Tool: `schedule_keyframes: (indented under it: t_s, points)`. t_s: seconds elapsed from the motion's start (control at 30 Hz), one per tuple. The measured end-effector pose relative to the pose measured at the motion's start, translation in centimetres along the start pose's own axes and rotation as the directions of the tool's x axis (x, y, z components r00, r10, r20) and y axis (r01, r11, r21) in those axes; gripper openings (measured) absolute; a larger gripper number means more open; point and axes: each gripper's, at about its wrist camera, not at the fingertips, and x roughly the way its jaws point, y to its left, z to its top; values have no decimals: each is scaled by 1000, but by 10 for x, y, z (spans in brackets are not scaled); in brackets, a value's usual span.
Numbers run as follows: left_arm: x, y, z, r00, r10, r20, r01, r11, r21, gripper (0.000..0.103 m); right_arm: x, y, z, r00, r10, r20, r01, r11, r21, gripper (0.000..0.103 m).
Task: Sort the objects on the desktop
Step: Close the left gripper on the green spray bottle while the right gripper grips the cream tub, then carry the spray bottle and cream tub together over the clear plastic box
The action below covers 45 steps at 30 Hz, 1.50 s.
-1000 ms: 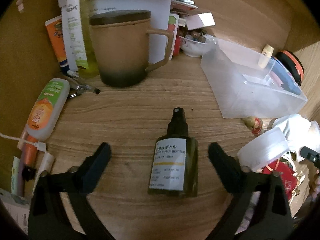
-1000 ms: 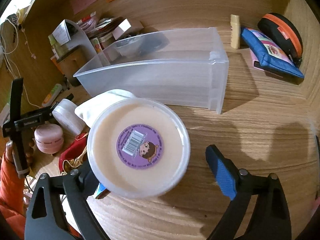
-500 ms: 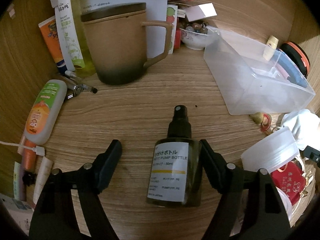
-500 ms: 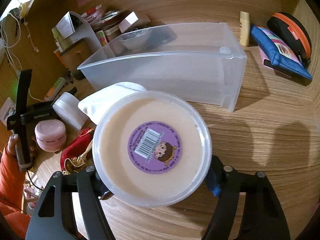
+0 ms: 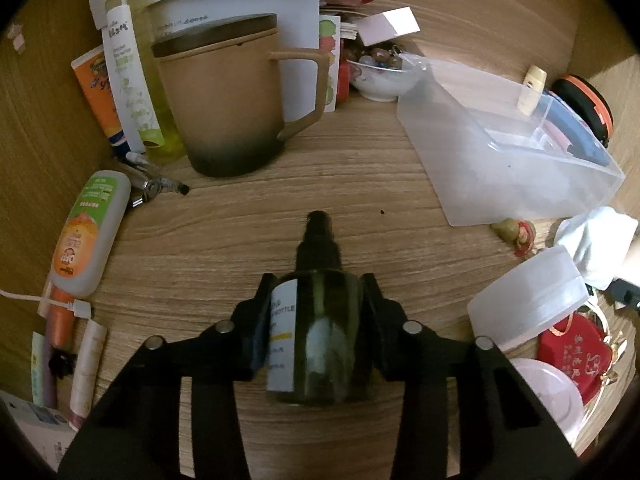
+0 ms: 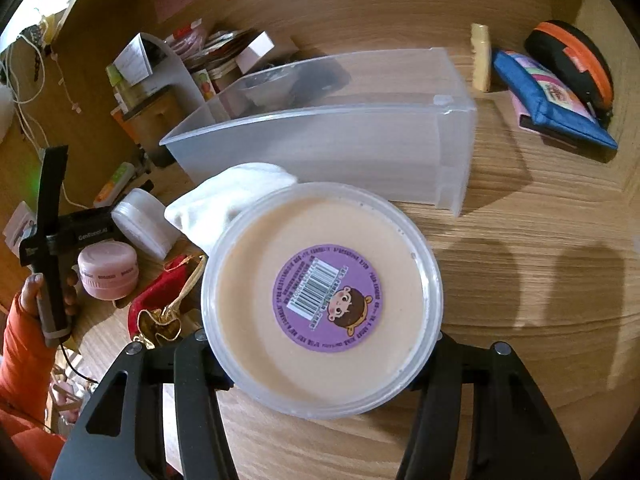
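My left gripper (image 5: 316, 320) is shut on a dark green pump bottle (image 5: 320, 332) with a white label and black spray head; the bottle has rolled so the label faces left. My right gripper (image 6: 320, 344) is shut on a round cream jar (image 6: 320, 300) with a purple barcode sticker, held above the desk. A clear plastic bin (image 5: 508, 148) lies to the right in the left wrist view, and just beyond the jar in the right wrist view (image 6: 340, 140).
A brown lidded mug (image 5: 228, 96), tubes and an orange-label bottle (image 5: 86, 232) stand at the left. A white jar (image 5: 528, 292), red pouch (image 5: 568, 356) and white cloth (image 6: 232, 196) lie by the bin. A blue pouch (image 6: 548, 100) and black-orange case (image 6: 576, 56) lie beyond it.
My left gripper closed on the pump bottle, which turned in the grip. My right gripper closed on the cream jar and lifted it slightly toward the bin.
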Motion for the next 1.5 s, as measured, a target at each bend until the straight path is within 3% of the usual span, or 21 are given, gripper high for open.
schedule_keyframes:
  t_s: [0.43, 0.7, 1.0, 1.5]
  points:
    - [-6, -1, -2, 1000, 15, 6, -15, 1000, -8, 41, -31, -7, 3, 998, -34, 53, 34, 999, -4, 53]
    - [-37, 2, 5, 997, 30, 69, -29, 999, -13, 41, -54, -15, 12, 994, -50, 96, 51, 999, -8, 53]
    - [-65, 1, 23, 995, 3, 100, -3, 1000, 1, 41, -74, -21, 37, 986, -79, 144, 87, 995, -46, 53]
    - [-90, -31, 69, 987, -83, 135, 76, 995, 61, 41, -73, -27, 87, 988, -40, 149, 58, 991, -119, 53]
